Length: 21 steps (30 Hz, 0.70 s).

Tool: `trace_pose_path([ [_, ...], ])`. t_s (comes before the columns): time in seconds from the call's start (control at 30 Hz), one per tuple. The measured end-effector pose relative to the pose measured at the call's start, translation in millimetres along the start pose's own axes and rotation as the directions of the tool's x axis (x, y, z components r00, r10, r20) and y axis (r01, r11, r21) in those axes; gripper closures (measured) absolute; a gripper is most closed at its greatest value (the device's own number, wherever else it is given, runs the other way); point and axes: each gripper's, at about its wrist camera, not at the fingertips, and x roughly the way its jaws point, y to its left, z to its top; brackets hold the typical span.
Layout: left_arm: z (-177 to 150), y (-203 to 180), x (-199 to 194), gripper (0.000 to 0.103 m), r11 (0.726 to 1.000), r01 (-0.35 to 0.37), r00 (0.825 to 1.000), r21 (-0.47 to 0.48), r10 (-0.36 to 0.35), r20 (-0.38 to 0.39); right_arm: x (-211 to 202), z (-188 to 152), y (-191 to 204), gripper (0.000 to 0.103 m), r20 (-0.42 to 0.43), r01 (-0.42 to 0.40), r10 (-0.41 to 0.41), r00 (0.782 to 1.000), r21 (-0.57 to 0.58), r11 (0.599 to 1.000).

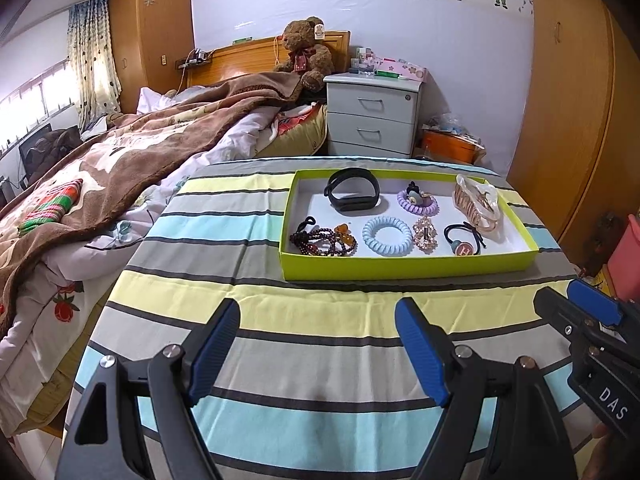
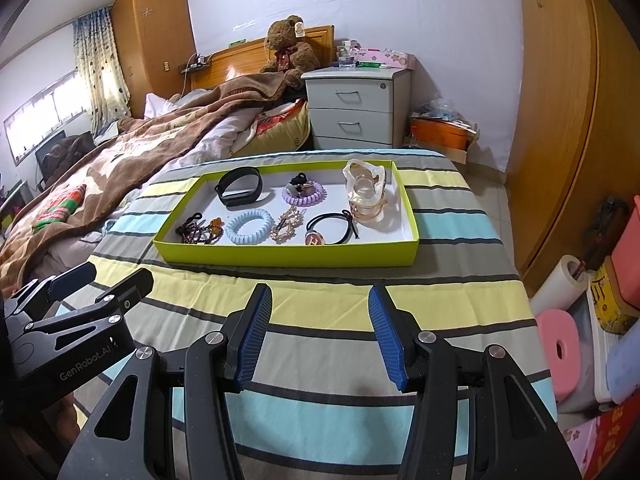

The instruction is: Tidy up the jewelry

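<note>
My left gripper (image 1: 318, 344) and right gripper (image 2: 320, 332) both hang with jaws spread and nothing between them, above the near edge of the striped tablecloth (image 2: 320, 304). Toward its far edge lies the green tray (image 2: 280, 256), long side across. Inside: a black wristband (image 2: 239, 191), purple coil tie (image 2: 303, 195), clear claw clip (image 2: 366, 192), beaded bracelets (image 2: 200, 233), blue coil tie (image 2: 249, 226), rhinestone clip (image 2: 286, 225) and a black tie whose charm reads "H" (image 2: 329, 230).

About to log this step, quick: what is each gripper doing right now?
Left gripper: open, holding nothing, above the striped cloth.
Right gripper: open, holding nothing, short of the green tray.
</note>
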Motion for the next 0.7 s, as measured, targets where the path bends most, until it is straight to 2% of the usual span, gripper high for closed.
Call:
trace_pose_path([
  [0.7, -0.4, 0.3, -0.2, 0.022, 1.000, -0.007, 1.000, 0.005, 0.007, 0.003, -1.5, -1.4, 2.5, 0.052, 0.000, -0.001, 0.001, 1.000, -0.003, 1.000],
])
